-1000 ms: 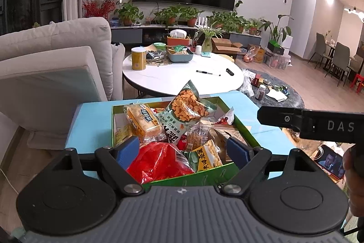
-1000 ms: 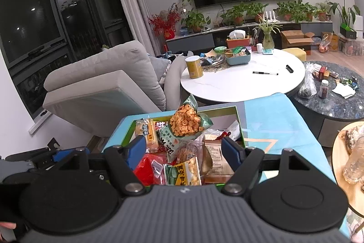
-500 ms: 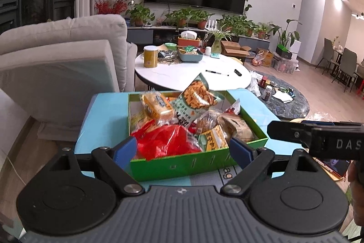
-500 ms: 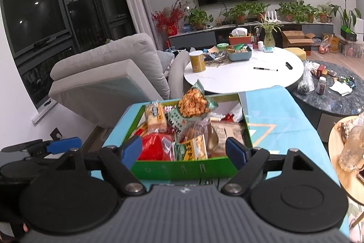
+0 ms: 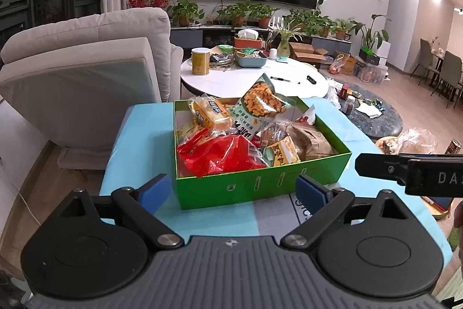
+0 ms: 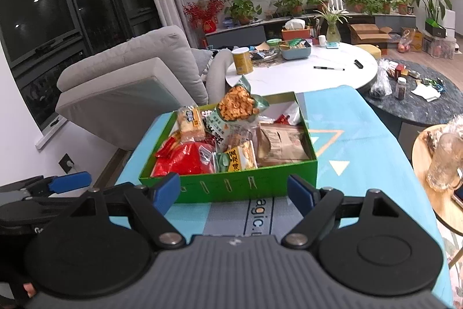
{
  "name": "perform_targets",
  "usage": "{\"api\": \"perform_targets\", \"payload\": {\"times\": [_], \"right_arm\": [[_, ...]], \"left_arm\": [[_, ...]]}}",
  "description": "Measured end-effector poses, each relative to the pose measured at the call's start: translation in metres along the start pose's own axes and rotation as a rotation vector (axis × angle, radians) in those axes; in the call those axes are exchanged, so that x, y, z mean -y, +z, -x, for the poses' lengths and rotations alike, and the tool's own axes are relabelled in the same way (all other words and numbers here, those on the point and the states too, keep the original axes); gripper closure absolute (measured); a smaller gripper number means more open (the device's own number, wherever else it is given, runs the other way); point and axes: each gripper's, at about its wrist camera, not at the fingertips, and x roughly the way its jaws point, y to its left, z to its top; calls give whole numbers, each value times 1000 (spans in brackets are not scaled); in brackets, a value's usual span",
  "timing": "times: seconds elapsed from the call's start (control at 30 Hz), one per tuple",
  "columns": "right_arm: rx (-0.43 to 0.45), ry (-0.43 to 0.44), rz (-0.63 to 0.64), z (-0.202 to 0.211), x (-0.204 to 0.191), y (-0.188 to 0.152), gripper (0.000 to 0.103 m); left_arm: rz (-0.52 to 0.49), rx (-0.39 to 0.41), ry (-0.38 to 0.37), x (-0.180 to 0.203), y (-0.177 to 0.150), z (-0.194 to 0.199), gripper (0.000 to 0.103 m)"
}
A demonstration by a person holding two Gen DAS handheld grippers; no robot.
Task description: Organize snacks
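Note:
A green box (image 5: 260,184) packed with snacks stands on the blue-topped table (image 5: 141,141). Inside lie a red bag (image 5: 222,155), a bread packet (image 5: 211,112), a green bag of round crackers (image 5: 260,103) standing upright, a small yellow packet (image 5: 283,154) and a brown paper bag (image 5: 312,141). My left gripper (image 5: 233,190) hovers just short of the box's near wall, its jaws opening with nothing gripped. My right gripper (image 6: 233,193) is open and empty before the same box (image 6: 231,187). Each gripper shows at the edge of the other's view.
Behind the box is a white round table (image 5: 246,80) with a yellow can (image 5: 200,61) and a pen. A grey sofa (image 5: 86,71) stands to the left. To the right are a dark round table (image 5: 373,118) and a wooden side table (image 6: 419,146) with a glass mug (image 6: 445,161).
Both grippers have drawn back from over the snacks, so the whole box now sits in front of the fingertips. The left jaws have spread wider.

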Motion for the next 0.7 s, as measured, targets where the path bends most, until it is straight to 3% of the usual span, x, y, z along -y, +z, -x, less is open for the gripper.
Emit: {"api": "perform_targets", "payload": {"times": [0.7], "right_arm": [[-42, 2, -6, -9, 4, -9, 17]], "left_arm": [[4, -36, 9, -2, -4, -10, 10]]}}
